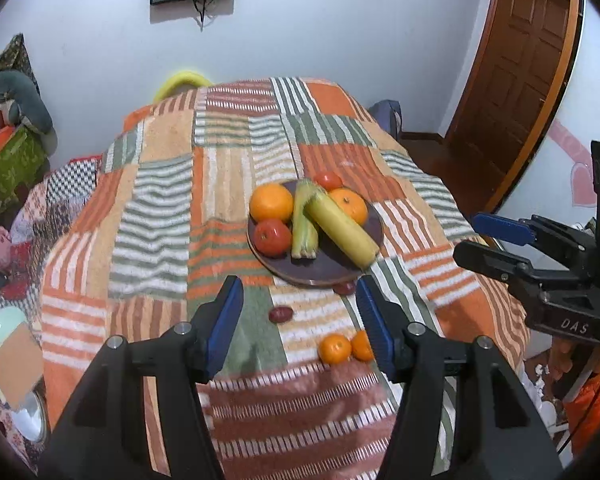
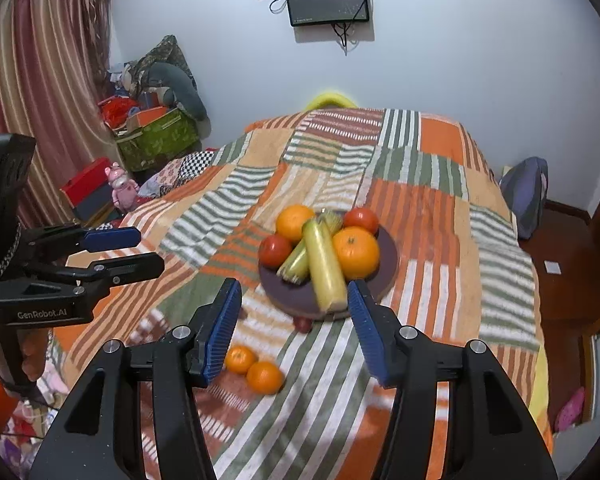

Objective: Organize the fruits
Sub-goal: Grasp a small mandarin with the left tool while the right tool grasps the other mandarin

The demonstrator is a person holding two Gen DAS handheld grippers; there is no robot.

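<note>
A dark round plate [image 1: 324,270] [image 2: 386,266] sits mid-table on the striped cloth. It holds two oranges [image 1: 271,202] [image 2: 356,252], two tomatoes [image 1: 272,237] [image 2: 275,250], a yellow corn cob [image 1: 342,226] [image 2: 325,266] and a green husked cob [image 1: 303,226]. Two small mandarins [image 1: 335,348] [image 2: 264,377] and two dark red fruits [image 1: 281,314] lie loose on the cloth in front of the plate. My left gripper [image 1: 300,312] is open and empty above the loose fruit. My right gripper [image 2: 294,316] is open and empty, near the plate's front edge.
The patchwork cloth [image 1: 220,184] covers the whole table. Boxes and toys [image 2: 156,136] stand at the left wall. A wooden door [image 1: 520,64] is at the right. A bag [image 2: 526,196] sits beyond the table's right side.
</note>
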